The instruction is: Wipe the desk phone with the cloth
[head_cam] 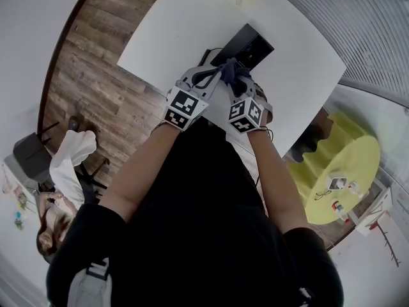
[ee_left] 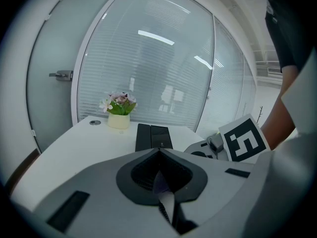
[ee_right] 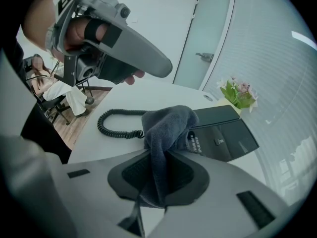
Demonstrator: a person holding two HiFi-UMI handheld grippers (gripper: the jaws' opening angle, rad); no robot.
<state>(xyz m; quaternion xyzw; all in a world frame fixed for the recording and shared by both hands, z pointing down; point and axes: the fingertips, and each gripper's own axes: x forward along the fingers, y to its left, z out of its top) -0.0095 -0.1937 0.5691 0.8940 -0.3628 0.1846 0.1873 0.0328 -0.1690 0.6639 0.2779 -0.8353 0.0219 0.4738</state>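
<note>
Grey-blue cloth (ee_right: 166,128): soft looped terry, bunched into one thick fold. It rises out of the right gripper and droops over the end of the desk phone nearest the cord; whether it touches the phone cannot be told.
Right gripper (ee_right: 157,152): smooth grey moulded plastic with black ribbed pads, its jaws clamped on the lower end of the cloth.
Left gripper (ee_left: 159,151): same grey plastic and black pads, jaws pressed together tip to tip with nothing between them. It is held in the air beside the phone, above the cord.
Desk phone (ee_right: 225,133): flat slab of matt black plastic, rectangular, in two long panels, lying on the table.
Print on the phone: a few short rows of white lettering just beside the cloth and one small pale mark mid-panel, all too small to read.
Cord (ee_right: 116,123): glossy black spiral coil, curving over the table from the phone's end to under the cloth.
Table (ee_right: 148,95): smooth white top with rounded corners under the phone.
Flowers (ee_left: 118,103): pale pink and white blooms with green leaves in a cream pot, just beyond the phone's far end.
Marker cube (ee_left: 245,143): black-and-white square pattern, no letters.
Glass wall (ee_left: 158,68): frosted panes with fine horizontal slats, behind the phone.
</note>
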